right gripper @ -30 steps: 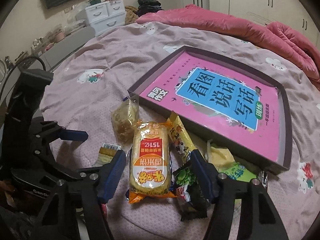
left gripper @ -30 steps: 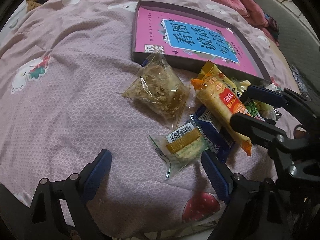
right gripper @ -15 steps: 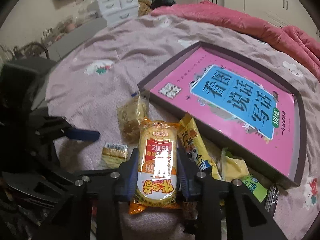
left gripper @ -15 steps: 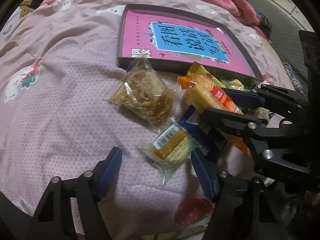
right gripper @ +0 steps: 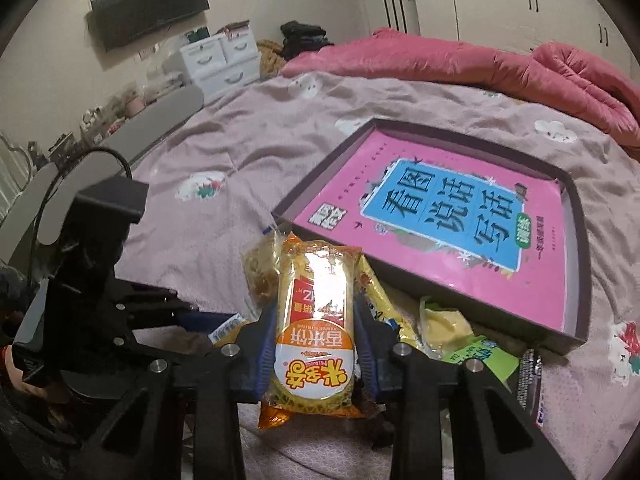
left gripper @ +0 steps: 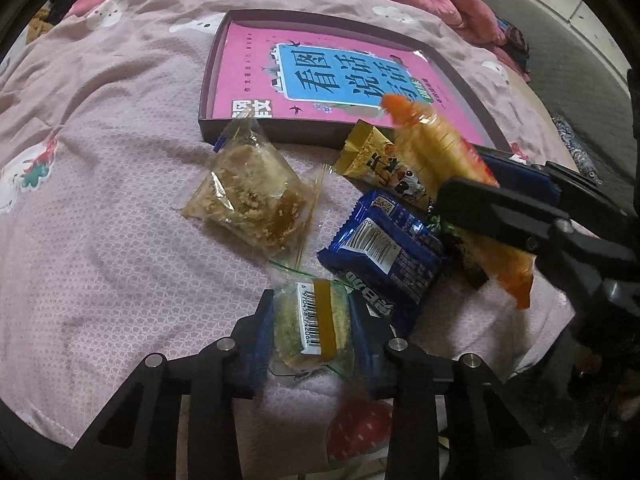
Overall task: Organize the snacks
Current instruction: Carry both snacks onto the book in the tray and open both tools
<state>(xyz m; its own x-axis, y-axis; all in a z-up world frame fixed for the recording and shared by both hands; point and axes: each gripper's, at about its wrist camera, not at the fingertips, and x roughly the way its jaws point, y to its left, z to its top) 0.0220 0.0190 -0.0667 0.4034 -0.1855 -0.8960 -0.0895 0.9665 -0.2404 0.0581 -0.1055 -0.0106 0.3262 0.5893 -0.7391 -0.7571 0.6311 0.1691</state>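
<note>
Snacks lie on a pink bedspread in front of a shallow dark box [left gripper: 205,92] that holds a pink book [left gripper: 320,72]. My left gripper [left gripper: 312,300] points down. Its jaws are closing, and the blue pads press both sides of a small clear-wrapped cake [left gripper: 316,332] with a barcode label. My right gripper [right gripper: 314,320] is shut on an orange rice-cracker pack [right gripper: 316,304], held tilted just above the bed; the same pack [left gripper: 436,148] shows in the left wrist view. A clear bag of brown crumbly snack [left gripper: 248,192], a blue packet [left gripper: 384,248] and a gold packet [left gripper: 368,156] lie loose.
A yellow packet [right gripper: 444,320] and a green packet [right gripper: 476,356] lie against the box's near wall [right gripper: 440,292]. A red quilt [right gripper: 460,64] is bunched at the far side of the bed. White drawers [right gripper: 220,60] stand beyond the bed. The bed's edge runs just below both grippers.
The left jaws came in from wide open onto the clear-wrapped cake. The right jaws shut on the orange pack and raised it a little off the bed.
</note>
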